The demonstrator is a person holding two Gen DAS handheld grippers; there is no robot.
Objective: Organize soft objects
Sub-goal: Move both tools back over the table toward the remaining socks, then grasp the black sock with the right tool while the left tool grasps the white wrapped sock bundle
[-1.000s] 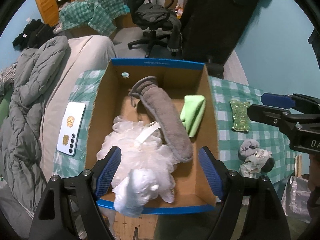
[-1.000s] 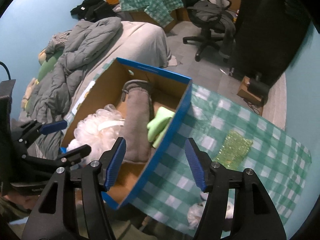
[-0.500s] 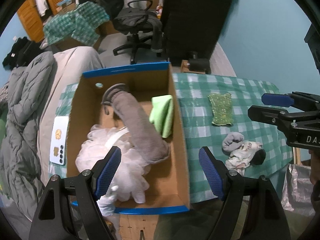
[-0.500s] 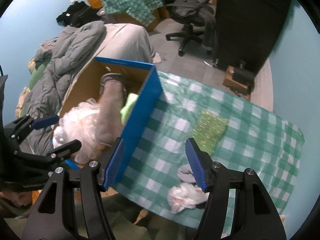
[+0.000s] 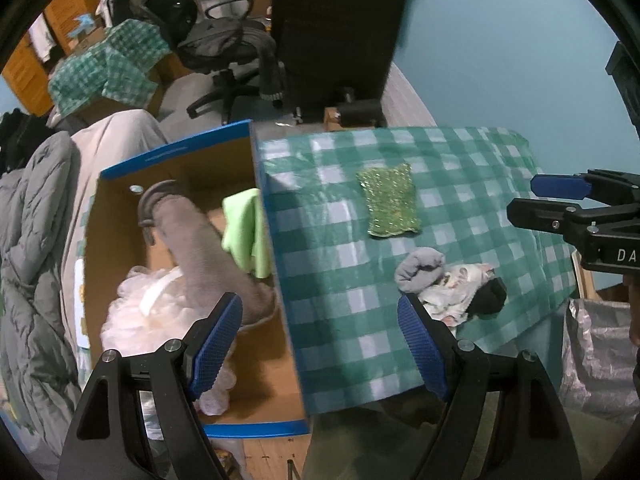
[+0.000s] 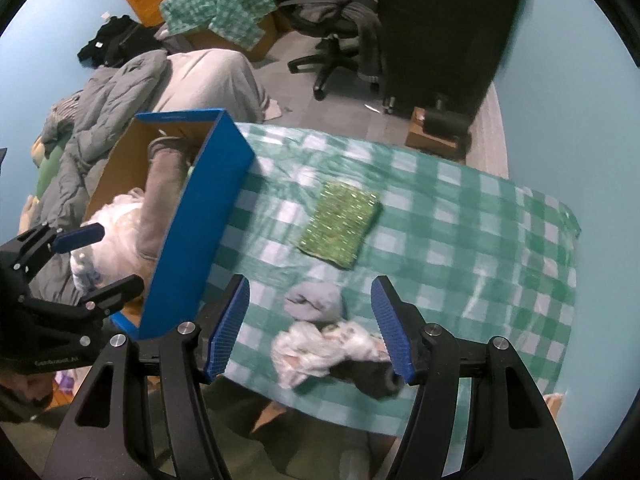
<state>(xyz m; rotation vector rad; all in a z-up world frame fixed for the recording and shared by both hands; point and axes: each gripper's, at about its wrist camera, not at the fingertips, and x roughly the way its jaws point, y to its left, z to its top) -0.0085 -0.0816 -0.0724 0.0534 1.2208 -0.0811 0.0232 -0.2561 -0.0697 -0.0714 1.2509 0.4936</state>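
Checked tablecloth (image 6: 460, 216) on the table, with cardboard box (image 5: 180, 168) at its left edge: box already holding a white mesh pouf (image 5: 144, 308), a grey towel roll (image 5: 200, 248) and a green cloth (image 5: 244, 224). Outstanding on the cloth: glittery green sponge (image 6: 340, 224) lying flat and apart, and nearer the front edge a bundle of socks (image 6: 328, 336) (grey, pale patterned and black, touching one another). Right gripper (image 6: 310, 328) poised above that bundle, fingers moderately wide, nothing between them. Left gripper (image 5: 320, 344) over the box's right wall, fingers wide and empty. Recommended for the pick: straight descent over the bundle's thickest part, closure only once both pads flank the fabric, care against pinching the tablecloth; separate picks likely needed if the socks part.
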